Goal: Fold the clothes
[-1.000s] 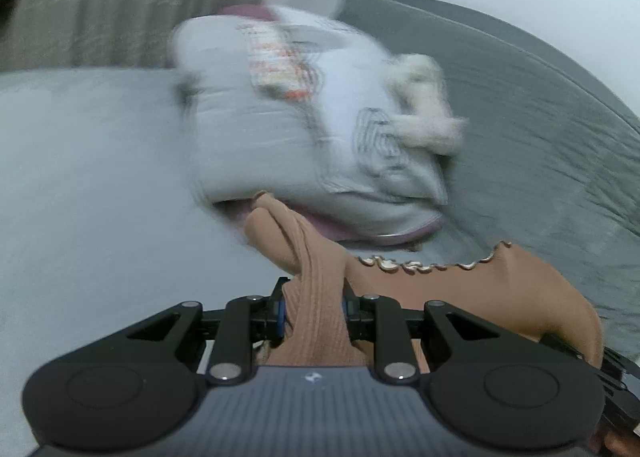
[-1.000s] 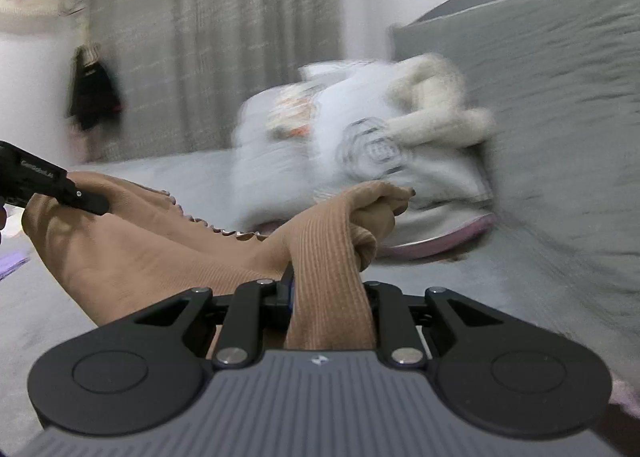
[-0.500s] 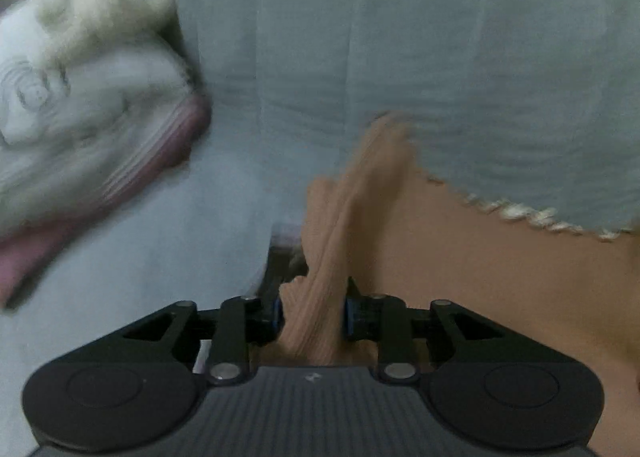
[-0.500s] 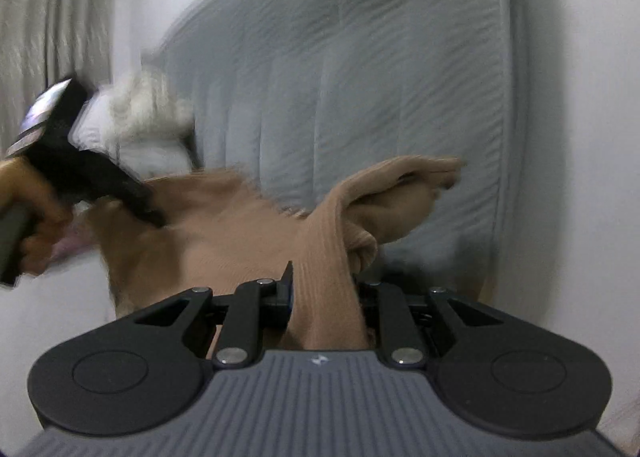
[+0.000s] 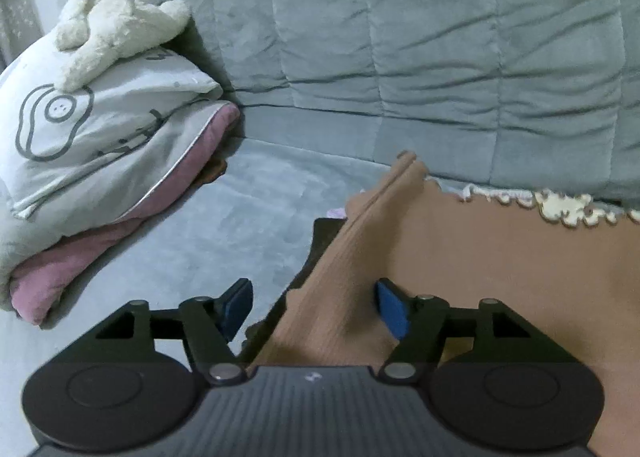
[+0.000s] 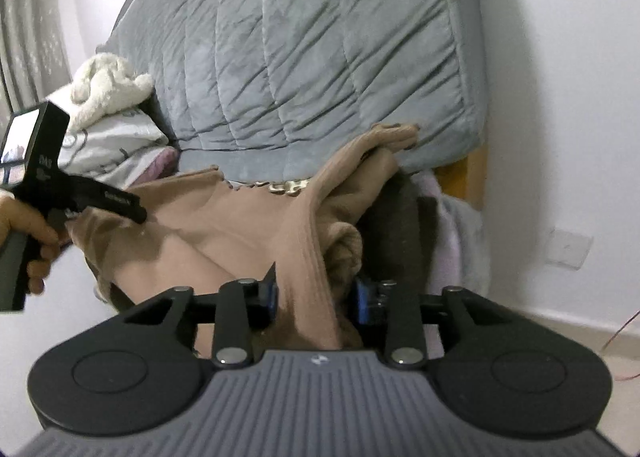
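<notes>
Left gripper (image 5: 314, 307): tilted downward over the bed, jaws opening, blue pads well apart; a ribbed tan strip of the brown garment (image 5: 500, 257) runs up between them, w/ a clear gap to the left pad and the right pad just beside the cloth, no pressing seen. Right gripper (image 6: 316, 291): aimed at a shallower downward tilt, jaws opening; a bunched ribbed fold lies between the blue pads, contact w/ pads hard to tell. Garment: soft knit, ribbed along the strips, smooth elsewhere, edged w/ cream scalloped trim (image 5: 560, 207); it lies on the grey bed surface (image 5: 180, 241) just in front of the quilted, wrinkled grey headboard (image 5: 440, 37). Right-wrist view: a person's hand (image 6: 28, 233) grips the left gripper's handle, partly cut off at frame edge. Dark cloth (image 6: 396, 217) sits under the garment, mostly hidden. To the left: folded grey-and-pink bedding (image 5: 100, 145) w/ line drawings, fuzzy cream plush toy (image 5: 112, 21) on top.
</notes>
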